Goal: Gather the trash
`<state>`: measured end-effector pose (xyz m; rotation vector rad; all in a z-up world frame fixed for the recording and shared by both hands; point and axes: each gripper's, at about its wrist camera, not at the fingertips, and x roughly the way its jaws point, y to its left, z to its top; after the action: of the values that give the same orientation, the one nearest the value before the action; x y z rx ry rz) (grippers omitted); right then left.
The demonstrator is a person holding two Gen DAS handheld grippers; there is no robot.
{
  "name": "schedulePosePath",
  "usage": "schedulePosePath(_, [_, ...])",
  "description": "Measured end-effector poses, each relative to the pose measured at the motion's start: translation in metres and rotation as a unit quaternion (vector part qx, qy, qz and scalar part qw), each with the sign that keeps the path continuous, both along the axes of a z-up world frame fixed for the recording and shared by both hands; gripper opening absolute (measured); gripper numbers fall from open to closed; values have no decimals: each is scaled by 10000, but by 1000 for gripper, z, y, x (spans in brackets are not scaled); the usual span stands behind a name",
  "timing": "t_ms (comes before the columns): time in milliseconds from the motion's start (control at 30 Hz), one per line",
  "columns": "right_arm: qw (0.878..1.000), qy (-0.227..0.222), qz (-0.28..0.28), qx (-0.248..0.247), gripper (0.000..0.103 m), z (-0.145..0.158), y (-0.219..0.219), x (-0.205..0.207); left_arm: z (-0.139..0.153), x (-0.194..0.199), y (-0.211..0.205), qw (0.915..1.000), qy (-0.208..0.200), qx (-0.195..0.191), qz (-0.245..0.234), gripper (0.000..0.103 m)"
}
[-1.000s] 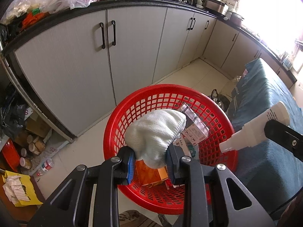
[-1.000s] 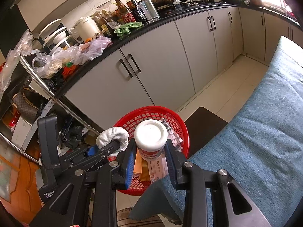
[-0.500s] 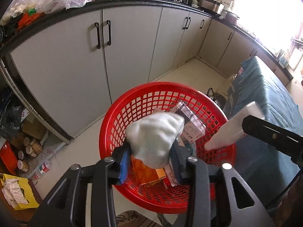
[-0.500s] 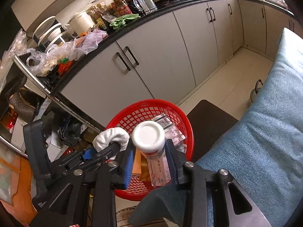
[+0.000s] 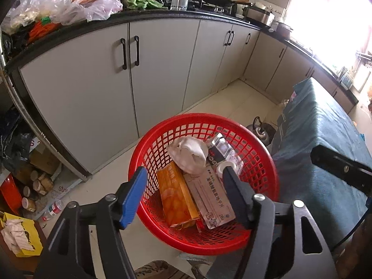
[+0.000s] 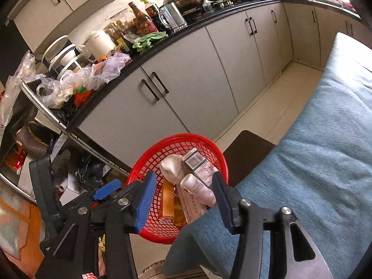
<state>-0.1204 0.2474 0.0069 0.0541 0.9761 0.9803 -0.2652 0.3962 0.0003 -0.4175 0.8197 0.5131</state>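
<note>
Hovering above the red basket (image 5: 260,153), your left tongs (image 5: 186,193) stand wide with nothing between the pads; their jaws have just been opening. The white cloth bundle (image 5: 189,153) lies loose inside the basket, resting on the upper end of the orange box (image 5: 177,197) and beside the grey medicine carton (image 5: 212,197). Your right tongs (image 6: 183,200) are likewise parted, their jaws having just been opening, and they grip nothing. The white bottle (image 6: 197,189) lies tilted in the basket below them, cap end toward the camera, against the barcoded carton (image 6: 197,165) and just beside the cloth bundle. From the left wrist view only the bottle's round cap shows, next to the right-hand pad. The basket stands on the tiled floor (image 5: 232,97), between the grey cabinet doors (image 5: 93,88) and the blue-covered bed (image 6: 325,162). The black counter (image 6: 186,34) above the cabinets carries plastic bags (image 5: 69,7), sauce bottles and pots. A kettle (image 5: 261,129) sits on the floor behind the basket.
</note>
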Motion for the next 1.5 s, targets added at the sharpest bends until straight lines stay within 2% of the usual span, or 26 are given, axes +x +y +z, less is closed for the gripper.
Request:
schedulePosePath(133, [9999,-155,-61,-11,56,6,-11,-6,11,-5,-8,9997,-110,207,101,73])
schedulePosePath(233, [9996,-271,-122,6,57,11,-21,-10,23,-10,-17,9969,-225,705,281,76])
schedulePosePath(267, [9994,-307,-143,14,57,12,-25,-12,27,-12,-20,9955,-269,847,343,80])
schedulePosePath(333, [9990,-401,-197,44,58,17,-33,-16,41,-22,-30,9883,-485,1321,592,88])
schedulePosePath(433, [9982,-530,-271,86,60,22,-46,-22,62,-39,-43,9716,-870,1975,968,97])
schedulePosePath(467, [9979,-578,-292,94,60,24,-50,-24,71,-45,-50,9629,-998,2245,1116,101])
schedulePosePath(567, [9965,-753,-357,109,61,29,-64,-35,87,-57,-68,9461,-1235,2725,1242,103])
schedulePosePath(600, [9961,-795,-373,115,62,30,-67,-38,92,-58,-73,9435,-1242,2815,1231,103])
schedulePosePath(833, [9934,-1015,-494,197,64,36,-97,-59,108,-67,-106,9364,-1406,3029,1083,103])
schedulePosePath(1067, [9888,-1285,-708,288,68,42,-128,-76,114,-81,-127,9411,-1644,2751,1083,103])
schedulePosePath(1267, [9836,-1531,-898,335,70,44,-151,-87,108,-85,-135,9479,-1505,2534,1213,103])
schedulePosePath(1500, [9798,-1728,-954,303,73,42,-160,-99,91,-81,-153,9519,-1050,2643,1137,103])
